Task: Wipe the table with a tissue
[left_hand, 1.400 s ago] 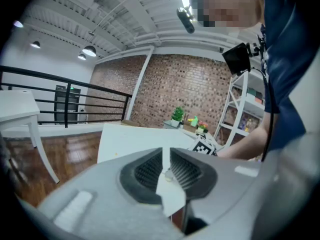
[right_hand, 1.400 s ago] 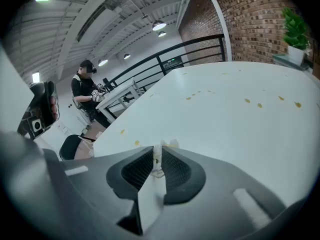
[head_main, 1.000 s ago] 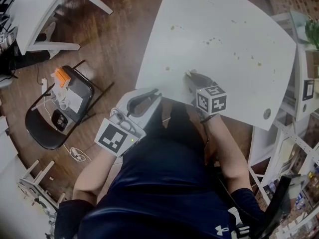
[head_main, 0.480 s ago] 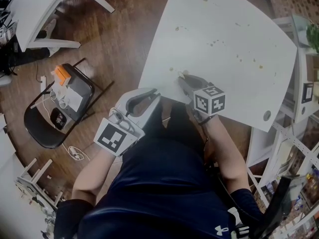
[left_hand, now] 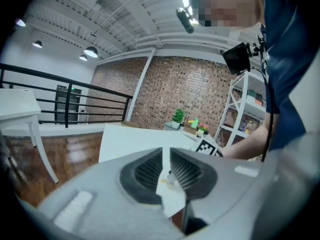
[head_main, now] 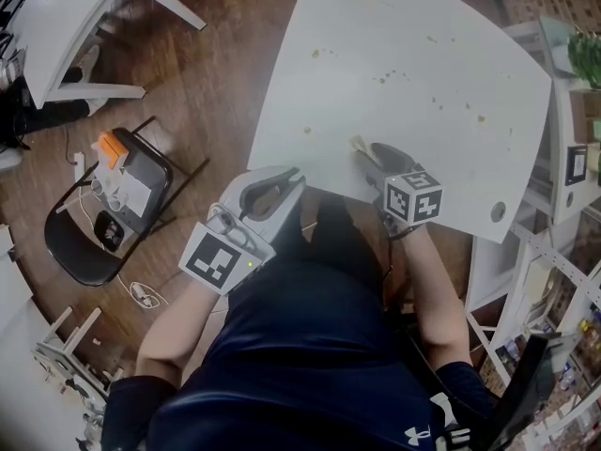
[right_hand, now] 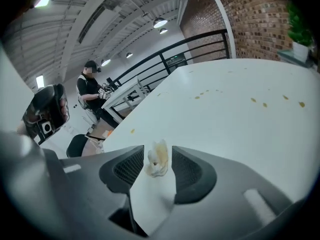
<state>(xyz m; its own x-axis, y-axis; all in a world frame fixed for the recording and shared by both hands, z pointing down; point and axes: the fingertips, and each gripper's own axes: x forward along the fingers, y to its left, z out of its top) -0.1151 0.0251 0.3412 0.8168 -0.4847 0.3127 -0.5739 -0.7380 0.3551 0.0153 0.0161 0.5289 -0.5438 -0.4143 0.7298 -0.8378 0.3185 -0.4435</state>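
A crumpled, yellow-stained tissue wad (right_hand: 157, 160) lies on the smooth white table (right_hand: 235, 119).

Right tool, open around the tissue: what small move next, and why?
Probably close the right tool on the tissue. Its jaws have just opened, and the stained tissue lies loose between them on the table. Yellow spots farther across are not yet wiped.
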